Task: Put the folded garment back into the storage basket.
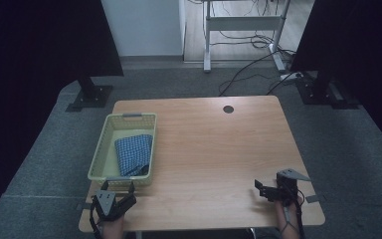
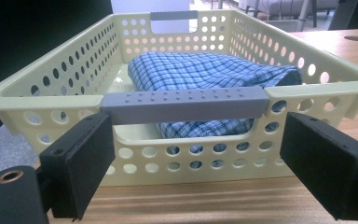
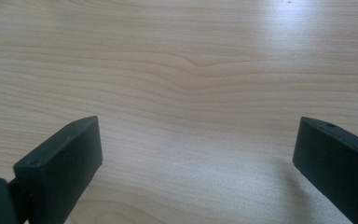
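Note:
A pale yellow perforated basket (image 1: 107, 139) stands on the left side of the wooden table (image 1: 214, 149), with a folded blue checked cloth (image 1: 134, 153) lying inside it. My left gripper (image 1: 116, 190) is open just in front of the basket's near end. In the left gripper view its jaws stand wide apart on either side of the grey handle (image 2: 184, 103), a short way before it, and the cloth (image 2: 200, 74) shows behind. My right gripper (image 1: 260, 187) is open at the table's front right, over bare wood (image 3: 191, 93), holding nothing.
A round cable hole (image 1: 228, 109) sits near the table's far edge. Dark panels on stands (image 1: 87, 92) flank the table at the back left and back right. Cables (image 1: 248, 64) and a desk frame lie on the floor beyond.

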The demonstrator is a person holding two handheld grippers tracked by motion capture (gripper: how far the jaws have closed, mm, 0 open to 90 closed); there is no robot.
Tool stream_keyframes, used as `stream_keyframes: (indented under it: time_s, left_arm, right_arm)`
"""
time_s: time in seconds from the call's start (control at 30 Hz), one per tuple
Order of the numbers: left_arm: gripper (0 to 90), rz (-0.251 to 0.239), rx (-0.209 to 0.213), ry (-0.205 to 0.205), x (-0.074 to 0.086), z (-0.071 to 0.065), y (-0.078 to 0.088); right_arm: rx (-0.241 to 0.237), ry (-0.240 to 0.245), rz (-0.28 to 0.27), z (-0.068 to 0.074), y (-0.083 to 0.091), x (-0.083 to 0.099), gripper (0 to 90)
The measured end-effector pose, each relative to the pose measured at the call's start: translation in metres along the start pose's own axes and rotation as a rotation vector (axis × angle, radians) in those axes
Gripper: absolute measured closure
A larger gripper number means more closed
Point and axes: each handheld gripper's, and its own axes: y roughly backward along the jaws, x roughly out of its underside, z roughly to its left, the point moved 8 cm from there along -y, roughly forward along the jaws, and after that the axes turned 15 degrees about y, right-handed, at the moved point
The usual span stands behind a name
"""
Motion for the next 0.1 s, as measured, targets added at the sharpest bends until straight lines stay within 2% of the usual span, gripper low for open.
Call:
stream_keyframes:
  time_s: [0.1]
  left_arm:
    - [10.1,0.0,0.001,0.001,0.0,0.0001,0.0]
  right_arm:
    - [0.011,-0.007,-0.002,-0.001,0.0007,0.0001,0.7]
